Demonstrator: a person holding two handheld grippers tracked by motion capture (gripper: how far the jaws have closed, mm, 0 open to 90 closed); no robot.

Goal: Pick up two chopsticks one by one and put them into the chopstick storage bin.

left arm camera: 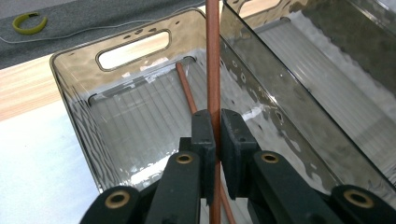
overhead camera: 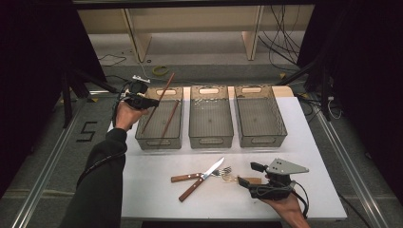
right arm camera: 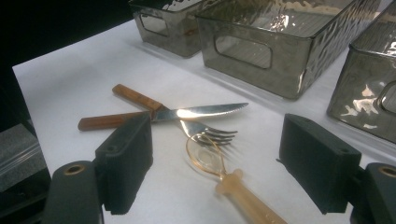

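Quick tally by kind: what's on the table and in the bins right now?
Bins: 3, left, middle, right
Chopsticks: 2, one in the left tongs, one lying in the left bin
Knives: 1
Forks: 1
Spoons: 1, clear, pale handle
Total: 8

White table (overhead camera: 142, 185), wood strip along the far edge. Three smoked-clear bins sit in a row near the back: left bin (overhead camera: 159, 141), middle bin (overhead camera: 211, 140), right bin (overhead camera: 261, 138). Near the front: knife (overhead camera: 202, 178) crossed over a fork (overhead camera: 197, 175), both wood-handled, plus a clear amber spoon (overhead camera: 235, 179) touching the fork tines.
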